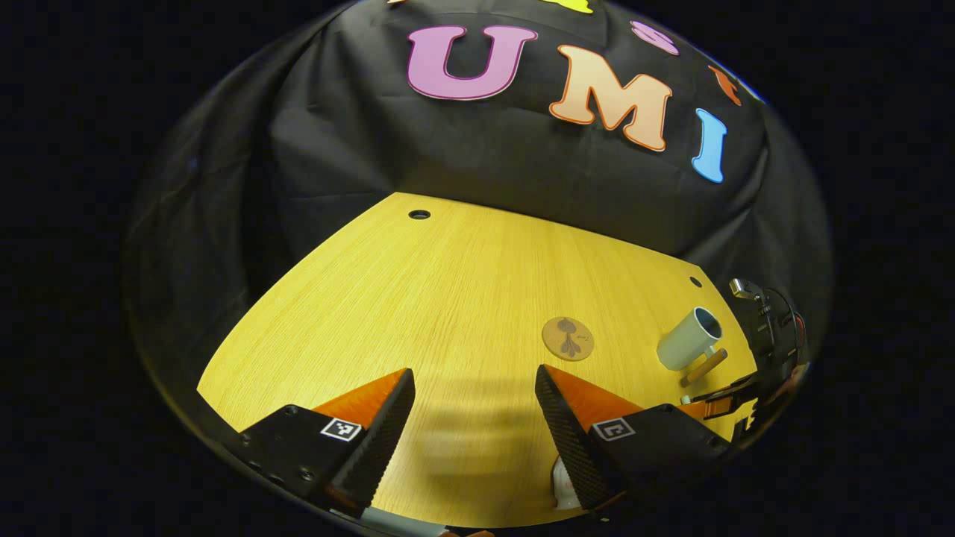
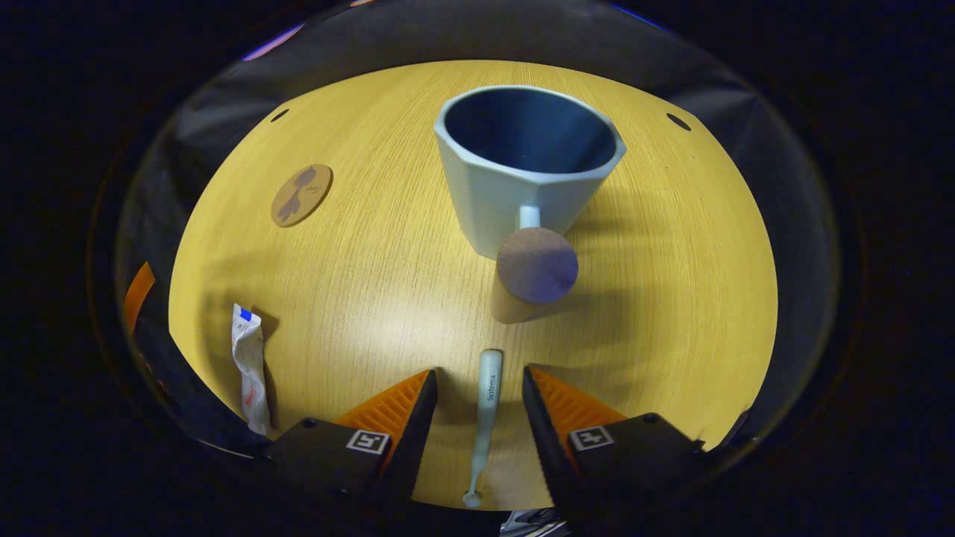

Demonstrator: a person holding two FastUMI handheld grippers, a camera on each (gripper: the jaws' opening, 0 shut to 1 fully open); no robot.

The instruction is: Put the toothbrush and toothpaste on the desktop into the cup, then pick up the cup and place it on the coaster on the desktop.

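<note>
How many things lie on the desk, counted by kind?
Cup: 1
Toothbrush: 1
Toothpaste tube: 1
Coaster: 1
Total: 4

A staged recording booth, not a lived-in room: black cloth (image 1: 477,164) hangs as the wall just beyond the far edge of a yellow wood-grain tabletop (image 1: 448,298) with small round holes (image 1: 419,215). Ahead of the right hand-held gripper (image 2: 477,418) stand a cup (image 2: 522,164) and a coaster (image 2: 301,195).
</note>
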